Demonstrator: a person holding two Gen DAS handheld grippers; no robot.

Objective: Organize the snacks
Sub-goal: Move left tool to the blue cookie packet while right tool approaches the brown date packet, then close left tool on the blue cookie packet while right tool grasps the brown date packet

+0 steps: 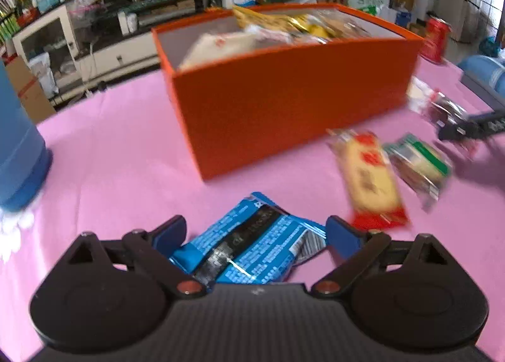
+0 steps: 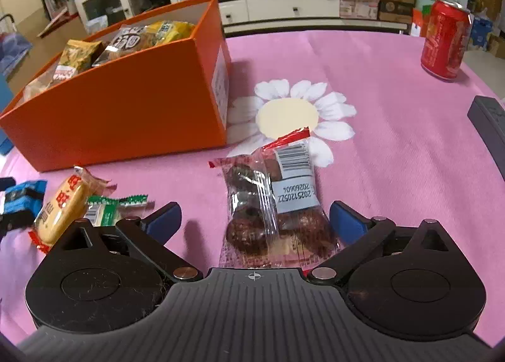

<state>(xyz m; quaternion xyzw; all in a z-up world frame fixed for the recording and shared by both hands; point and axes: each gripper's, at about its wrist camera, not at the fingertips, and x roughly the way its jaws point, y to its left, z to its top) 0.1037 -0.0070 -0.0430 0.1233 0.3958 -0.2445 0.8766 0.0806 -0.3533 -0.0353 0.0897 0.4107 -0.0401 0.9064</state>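
An orange box (image 1: pixel 284 103) (image 2: pixel 126 109) holding several snack packets stands on the pink tablecloth. My left gripper (image 1: pixel 256 234) is open, and a blue snack packet (image 1: pixel 252 245) lies on the cloth between its fingers. My right gripper (image 2: pixel 254 221) is open around a clear packet of brown cookies (image 2: pixel 268 204) that lies flat on the cloth. Between the two grippers lie a yellow-and-red packet (image 1: pixel 371 175) (image 2: pixel 61 207) and a green-and-white packet (image 1: pixel 416 163) (image 2: pixel 107 209).
A red can (image 2: pixel 446 40) stands upright at the far right of the table. A blue container (image 1: pixel 19 153) stands at the left edge. A dark grey object (image 2: pixel 489 128) lies at the right edge. Cabinets and cluttered shelves are behind the table.
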